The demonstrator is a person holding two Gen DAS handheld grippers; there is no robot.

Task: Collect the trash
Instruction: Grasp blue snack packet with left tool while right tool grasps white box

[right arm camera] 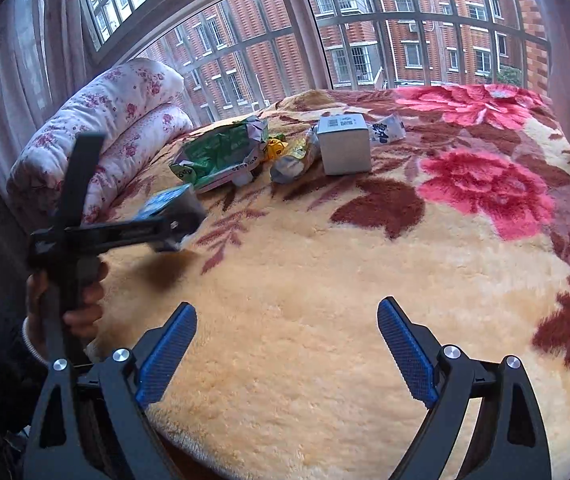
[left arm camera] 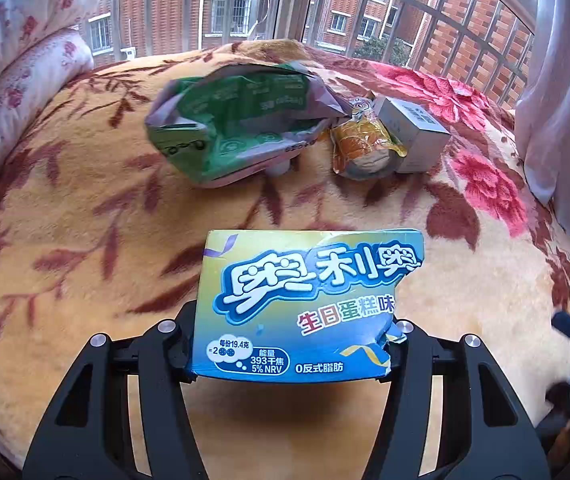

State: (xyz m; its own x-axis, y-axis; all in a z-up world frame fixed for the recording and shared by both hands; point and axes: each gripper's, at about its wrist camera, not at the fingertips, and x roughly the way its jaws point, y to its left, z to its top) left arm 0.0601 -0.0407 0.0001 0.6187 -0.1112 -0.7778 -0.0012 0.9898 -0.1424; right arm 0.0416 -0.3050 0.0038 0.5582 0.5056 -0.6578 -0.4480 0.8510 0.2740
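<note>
My left gripper (left arm camera: 291, 344) is shut on a torn blue and yellow Oreo box (left arm camera: 309, 304) and holds it above the blanket; the box also shows in the right wrist view (right arm camera: 163, 202). Beyond it lie a crumpled green bag (left arm camera: 237, 120) (right arm camera: 221, 152), a yellow-orange snack wrapper (left arm camera: 365, 144) (right arm camera: 293, 158) and a small grey box (left arm camera: 417, 132) (right arm camera: 345, 144). A white wrapper (right arm camera: 387, 130) lies behind the grey box. My right gripper (right arm camera: 287, 348) is open and empty, low over the near part of the blanket.
A floral yellow and red blanket (right arm camera: 325, 260) covers the bed. Rolled floral quilts (right arm camera: 117, 120) (left arm camera: 17, 72) lie at the left. A barred window (right arm camera: 365, 40) is behind, and white curtains (left arm camera: 565, 100) hang at the right.
</note>
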